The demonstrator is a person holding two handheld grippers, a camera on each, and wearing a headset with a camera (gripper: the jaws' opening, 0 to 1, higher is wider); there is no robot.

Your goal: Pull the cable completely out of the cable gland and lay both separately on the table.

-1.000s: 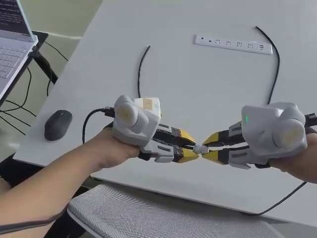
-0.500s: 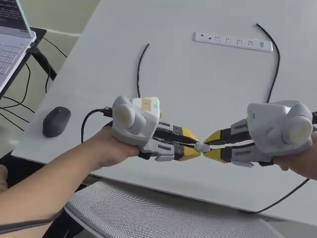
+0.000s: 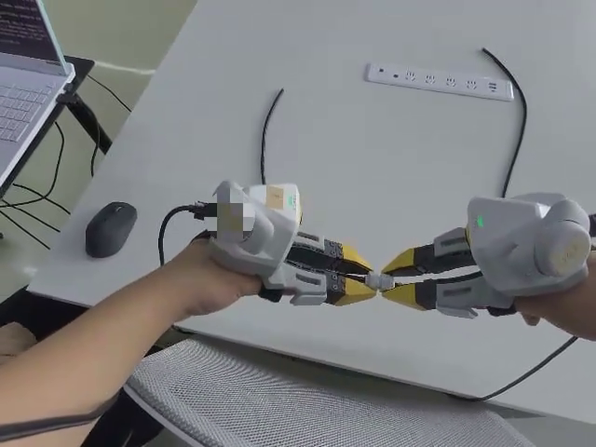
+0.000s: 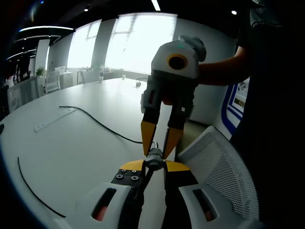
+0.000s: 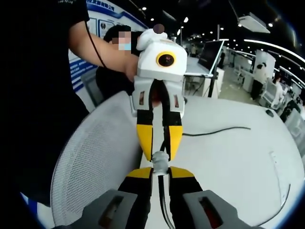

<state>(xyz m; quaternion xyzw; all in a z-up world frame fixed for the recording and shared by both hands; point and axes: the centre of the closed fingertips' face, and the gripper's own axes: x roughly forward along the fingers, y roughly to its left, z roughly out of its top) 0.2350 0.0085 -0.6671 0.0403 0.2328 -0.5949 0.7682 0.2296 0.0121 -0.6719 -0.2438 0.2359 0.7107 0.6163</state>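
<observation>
Gland (image 3: 377, 278) pinched in left gripper (image 3: 367, 281) jaws near table (image 3: 372, 140) edge; right gripper (image 3: 388, 277) jaws pinch cable (image 5: 162, 191) just beside it.

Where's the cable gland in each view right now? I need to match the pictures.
Head view: the cable gland sits just right of and below centre.
Left gripper view: the gland is at centre, just above that view's own jaws.
Right gripper view: the gland is at centre, just above the own jaws, with the cable running down between them.
Shared landmark: the mesh chair.
</observation>
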